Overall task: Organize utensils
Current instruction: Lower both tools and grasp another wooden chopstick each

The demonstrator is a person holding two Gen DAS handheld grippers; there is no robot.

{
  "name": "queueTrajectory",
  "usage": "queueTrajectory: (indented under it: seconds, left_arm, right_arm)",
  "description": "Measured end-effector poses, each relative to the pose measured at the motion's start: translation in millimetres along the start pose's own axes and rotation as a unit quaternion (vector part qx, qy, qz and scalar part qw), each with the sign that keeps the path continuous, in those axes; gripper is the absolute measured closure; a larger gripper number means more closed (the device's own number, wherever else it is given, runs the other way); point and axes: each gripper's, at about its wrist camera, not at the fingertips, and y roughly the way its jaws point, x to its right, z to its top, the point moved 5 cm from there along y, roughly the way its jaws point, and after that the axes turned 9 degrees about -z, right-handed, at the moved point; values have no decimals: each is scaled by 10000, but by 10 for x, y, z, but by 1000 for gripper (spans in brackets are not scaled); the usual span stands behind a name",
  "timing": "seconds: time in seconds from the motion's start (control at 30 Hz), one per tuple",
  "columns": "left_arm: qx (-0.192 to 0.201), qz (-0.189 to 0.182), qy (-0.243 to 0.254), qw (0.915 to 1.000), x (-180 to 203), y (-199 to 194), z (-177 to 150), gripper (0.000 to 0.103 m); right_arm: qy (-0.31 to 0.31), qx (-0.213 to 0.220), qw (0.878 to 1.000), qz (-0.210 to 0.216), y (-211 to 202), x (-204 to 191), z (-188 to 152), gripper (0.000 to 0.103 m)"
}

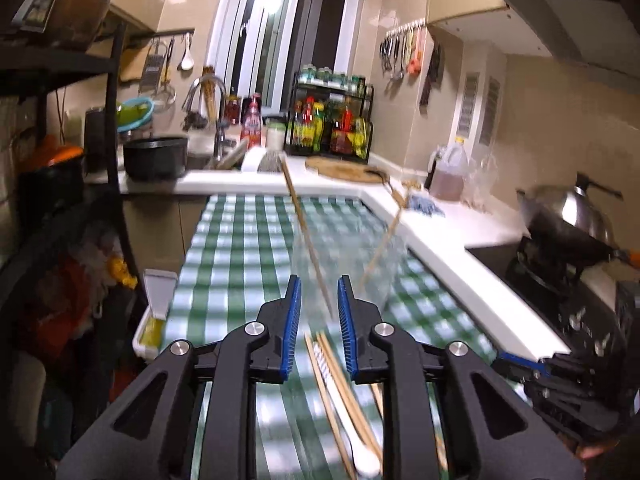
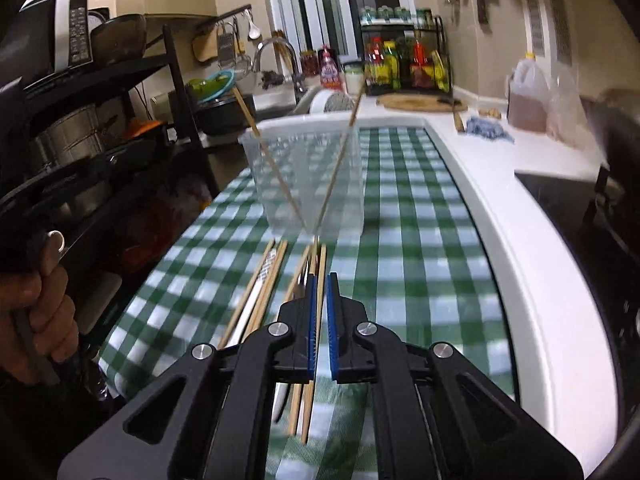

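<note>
A clear plastic container (image 1: 352,248) (image 2: 304,176) stands on the green checked tablecloth (image 1: 240,248) (image 2: 408,240), with two wooden chopsticks (image 1: 304,232) (image 2: 276,172) leaning crossed inside it. Nearer to me, several loose chopsticks (image 1: 340,380) (image 2: 264,292) and a white spoon (image 1: 366,466) (image 2: 250,312) lie on the cloth. My left gripper (image 1: 320,292) hovers over that pile with a narrow gap between its blue pads, which touch nothing. The right gripper (image 2: 322,288) is low over the pile, its pads shut on one chopstick (image 2: 320,264) that runs lengthwise between them.
A white counter (image 1: 460,232) borders the cloth on the right, with a wok on the stove (image 1: 568,232) and an oil jug (image 2: 528,96). Sink, faucet and a spice rack (image 1: 332,124) stand at the back. A black shelf (image 2: 120,120) lines the left. A hand (image 2: 36,308) holds the left gripper's handle.
</note>
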Motion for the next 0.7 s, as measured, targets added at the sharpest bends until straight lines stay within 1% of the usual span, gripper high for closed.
queueTrajectory:
  seconds: [0.13, 0.17, 0.27, 0.37, 0.43, 0.53, 0.6, 0.7]
  left_arm:
    - [-266, 6, -110, 9996, 60, -1, -460, 92]
    - [-396, 30, -173, 9991, 65, 28, -621, 93]
    - [-788, -33, -458, 9958, 27, 153, -949, 93]
    - [-1136, -86, -610, 9916, -7, 286, -1188, 94]
    - [-1315, -86, -605, 9894, -17, 368, -1315, 94]
    - [-1478, -86, -670, 9867, -30, 433, -1432, 94]
    - [-1520, -60, -661, 9861, -15, 433, -1488, 94]
    - [-1526, -80, -624, 9863, 23, 435, -1486, 94]
  right_arm:
    - [63, -282, 9996, 65, 107, -8, -263, 95]
    - [24, -346, 9994, 52, 147, -26, -311, 95]
    - [-164, -556, 9983, 48, 296, -106, -449, 95]
    - [-127, -790, 9968, 51, 412, -111, -513, 95]
    - [-154, -877, 9960, 10, 450, -108, -549, 95]
    - [-248, -1035, 9943, -37, 519, -126, -625, 95]
    - [-281, -1125, 9932, 20, 546, -151, -657, 95]
    - [-358, -1186, 9923, 29, 573, -180, -690, 95]
